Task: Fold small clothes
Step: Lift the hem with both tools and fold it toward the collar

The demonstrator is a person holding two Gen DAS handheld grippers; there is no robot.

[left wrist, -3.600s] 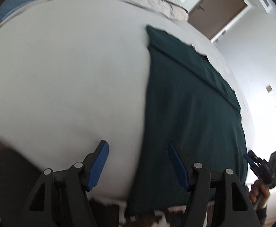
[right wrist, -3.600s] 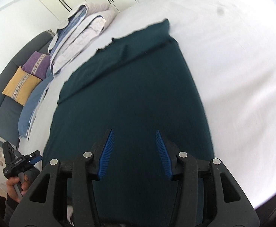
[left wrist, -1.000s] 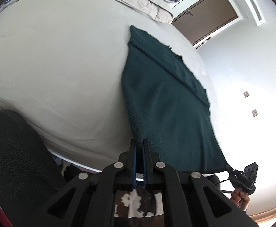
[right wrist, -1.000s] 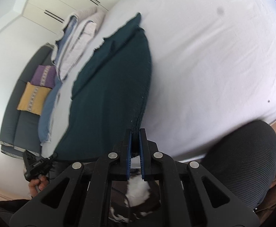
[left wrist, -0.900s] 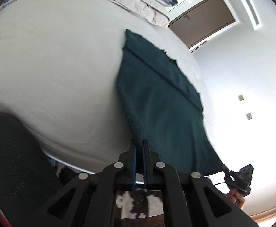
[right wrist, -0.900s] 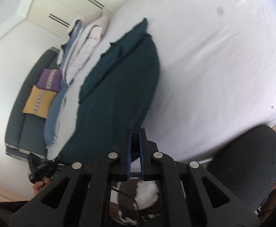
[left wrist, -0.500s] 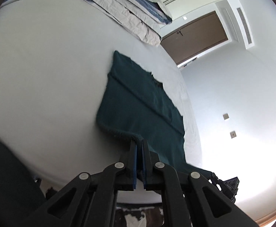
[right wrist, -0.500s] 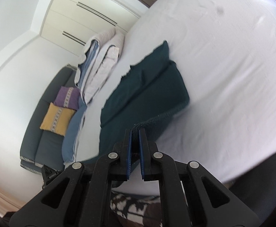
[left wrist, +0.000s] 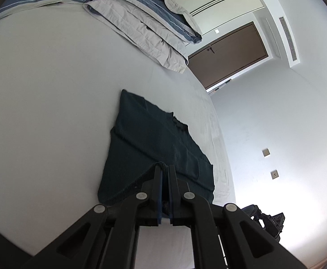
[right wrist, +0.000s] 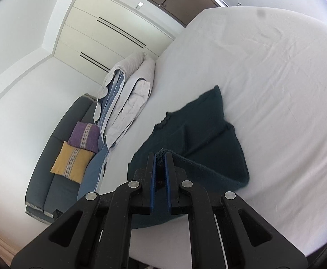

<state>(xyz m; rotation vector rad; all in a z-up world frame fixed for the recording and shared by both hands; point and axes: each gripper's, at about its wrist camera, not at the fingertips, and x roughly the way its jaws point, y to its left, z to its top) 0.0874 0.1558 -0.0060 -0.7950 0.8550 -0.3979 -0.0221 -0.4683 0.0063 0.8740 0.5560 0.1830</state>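
A dark teal garment [left wrist: 150, 139] lies on the white bed sheet [left wrist: 46, 103], its near part lifted and carried over the far part. My left gripper [left wrist: 165, 168] is shut on the garment's near left corner, held above the cloth. My right gripper [right wrist: 160, 155] is shut on the near right corner of the garment [right wrist: 199, 130], also raised above it. The far hem rests flat on the sheet [right wrist: 275, 85]. The other gripper [left wrist: 268, 220] shows at the lower right of the left wrist view.
A folded grey and blue duvet [left wrist: 145, 22] lies at the far end of the bed, also in the right wrist view [right wrist: 127, 96]. A dark sofa with a purple cushion [right wrist: 85, 134] and a yellow cushion [right wrist: 71, 160] stands beside the bed. A brown door [left wrist: 228, 53] is beyond.
Both grippers closed on the garment's near corners, then lifted them and carried them forward over the far part, so the cloth now doubles over itself.
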